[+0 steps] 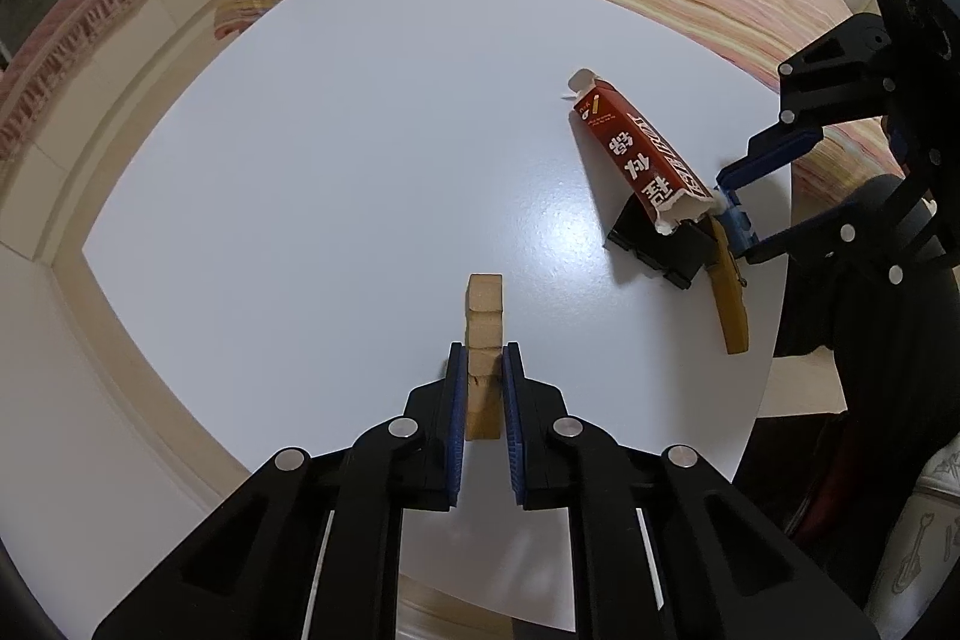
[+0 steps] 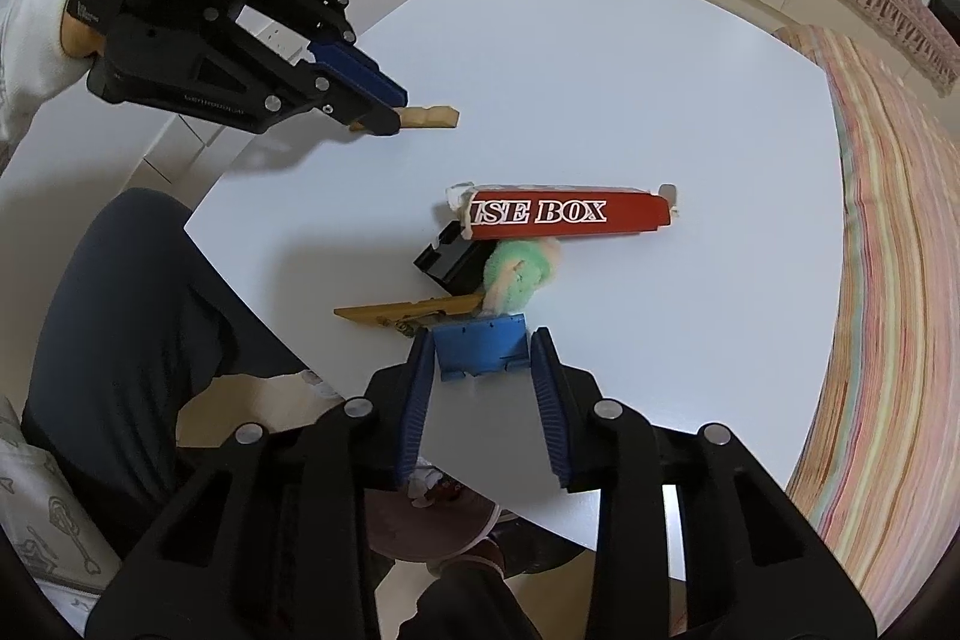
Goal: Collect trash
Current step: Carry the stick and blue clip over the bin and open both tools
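Notched tan wood block [image 1: 483, 340] clamped in left gripper [image 1: 483, 361].

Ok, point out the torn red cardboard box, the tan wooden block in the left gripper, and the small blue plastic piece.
Torn red cardboard box [image 2: 570, 215]: right wrist view, printed side face.
Tan wooden block [image 1: 485, 301]: left wrist view, exposed far end.
Small blue plastic piece [image 2: 480, 345]: right wrist view, flat top.

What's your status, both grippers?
Left gripper shut on wooden block, on the table. Right gripper closing around blue plastic piece, jaws not tight. Red box beyond, still uncollected.
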Demonstrator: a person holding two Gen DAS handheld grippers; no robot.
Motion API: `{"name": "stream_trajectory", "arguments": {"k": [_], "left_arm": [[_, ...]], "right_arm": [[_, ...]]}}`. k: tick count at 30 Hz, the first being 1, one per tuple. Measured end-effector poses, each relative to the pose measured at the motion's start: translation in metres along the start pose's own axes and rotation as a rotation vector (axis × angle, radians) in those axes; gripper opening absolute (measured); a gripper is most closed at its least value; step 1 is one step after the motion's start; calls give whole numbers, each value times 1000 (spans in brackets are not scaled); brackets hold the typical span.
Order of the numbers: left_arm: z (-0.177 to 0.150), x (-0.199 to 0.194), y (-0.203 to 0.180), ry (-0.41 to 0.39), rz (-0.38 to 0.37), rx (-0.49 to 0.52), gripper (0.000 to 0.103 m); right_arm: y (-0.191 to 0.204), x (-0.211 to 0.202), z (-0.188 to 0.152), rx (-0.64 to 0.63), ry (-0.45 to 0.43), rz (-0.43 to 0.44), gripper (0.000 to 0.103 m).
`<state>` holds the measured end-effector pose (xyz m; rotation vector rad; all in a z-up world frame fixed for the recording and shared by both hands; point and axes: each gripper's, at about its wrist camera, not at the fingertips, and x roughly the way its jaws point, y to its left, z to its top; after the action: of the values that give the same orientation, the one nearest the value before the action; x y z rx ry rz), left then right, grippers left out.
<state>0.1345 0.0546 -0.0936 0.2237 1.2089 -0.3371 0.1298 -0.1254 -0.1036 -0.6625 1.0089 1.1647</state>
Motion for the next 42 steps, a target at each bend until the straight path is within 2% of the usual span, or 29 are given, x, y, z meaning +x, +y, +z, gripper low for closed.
{"name": "stream_trajectory", "arguments": {"k": [7, 18, 30, 42], "left_arm": [[-6, -10, -1, -31, 21, -57, 12], [-17, -42, -28, -109, 48, -137, 12], [-39, -72, -76, -230, 8, -174, 12], [-59, -79, -125, -266, -28, -172, 12]], "right_arm": [[-3, -11, -2, 31, -26, -10, 33], [2, -37, -16, 77, -86, -23, 33], [19, -63, -46, 119, -157, -45, 33], [50, -77, -84, 139, -187, -54, 33]]}}
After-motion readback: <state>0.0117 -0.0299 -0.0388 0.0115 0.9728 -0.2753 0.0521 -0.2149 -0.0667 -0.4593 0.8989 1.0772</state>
